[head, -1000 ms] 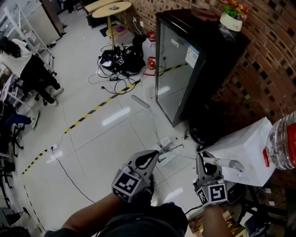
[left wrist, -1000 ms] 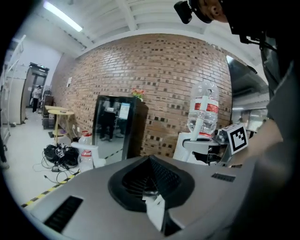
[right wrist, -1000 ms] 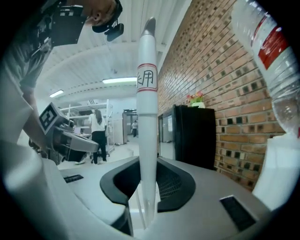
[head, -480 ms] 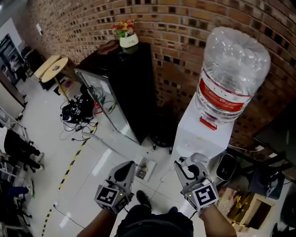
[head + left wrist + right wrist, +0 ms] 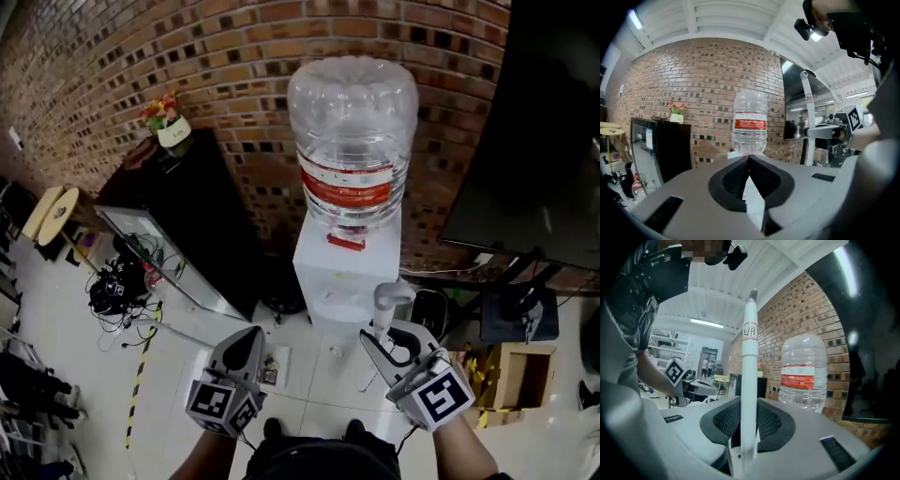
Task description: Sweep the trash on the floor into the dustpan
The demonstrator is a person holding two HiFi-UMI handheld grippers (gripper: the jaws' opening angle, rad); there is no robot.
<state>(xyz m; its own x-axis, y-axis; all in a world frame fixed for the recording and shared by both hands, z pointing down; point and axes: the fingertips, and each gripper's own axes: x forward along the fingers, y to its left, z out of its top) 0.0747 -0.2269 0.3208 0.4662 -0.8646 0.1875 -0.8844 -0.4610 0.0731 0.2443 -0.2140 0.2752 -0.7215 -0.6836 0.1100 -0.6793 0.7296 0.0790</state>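
The right gripper [image 5: 389, 337] has its fingers pinching a white broom handle [image 5: 387, 307]. In the right gripper view the handle [image 5: 750, 357] stands upright between the two dark pads and rises well above them to a rounded tip. Only this upper part shows, and no view shows the brush end.

The left gripper [image 5: 249, 336] sits to the left, apart from the right one, with its fingers pressed together at the tips [image 5: 749, 157]. A pale sliver shows in the gap behind the tips, but I cannot tell what it is.

On the white floor between the two grippers, nearer the left one, lies a small flat pale thing [image 5: 271, 367] — possibly the dustpan, too small to be sure. No trash can be made out.

Beyond the grippers a white water dispenser [image 5: 342, 272] stands against the brick wall [image 5: 234, 56] with a clear water bottle [image 5: 352, 141] on top. A black cabinet [image 5: 183, 211] to the left carries a flower pot [image 5: 172, 131]. A dark screen [image 5: 553, 141] hangs at the right.
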